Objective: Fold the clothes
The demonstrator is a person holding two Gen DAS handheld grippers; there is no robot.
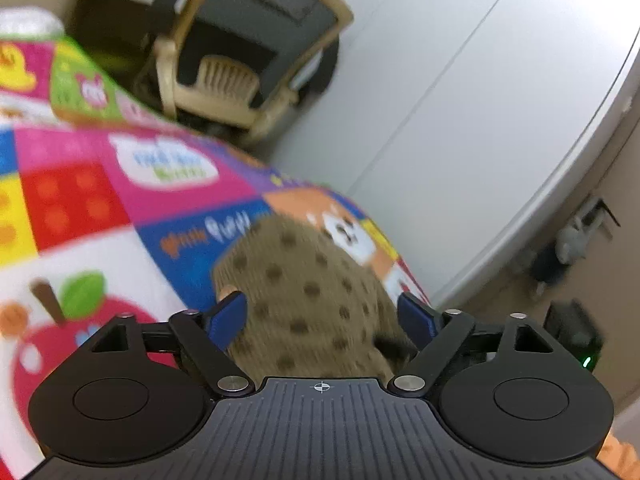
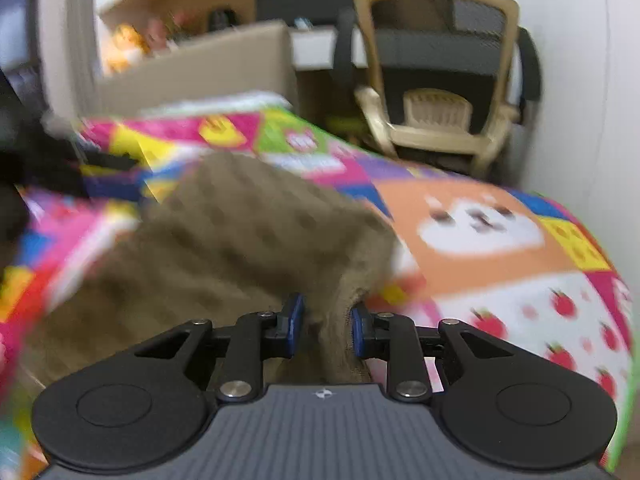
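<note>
The left gripper (image 1: 325, 316) is spread wide around a spotted brown garment (image 1: 304, 288) on the colourful mat (image 1: 80, 208). The right gripper (image 2: 325, 328) is narrowed onto a fold of that garment (image 2: 256, 232), which is pinched between its blue pads (image 2: 297, 326).

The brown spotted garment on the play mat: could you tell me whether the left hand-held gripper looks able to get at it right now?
Probably yes: the left hand-held gripper is open, with the brown spotted garment lying between its fingers and nothing in the way.

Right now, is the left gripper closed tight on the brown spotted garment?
No, the left gripper stands wide open around the brown spotted garment.
</note>
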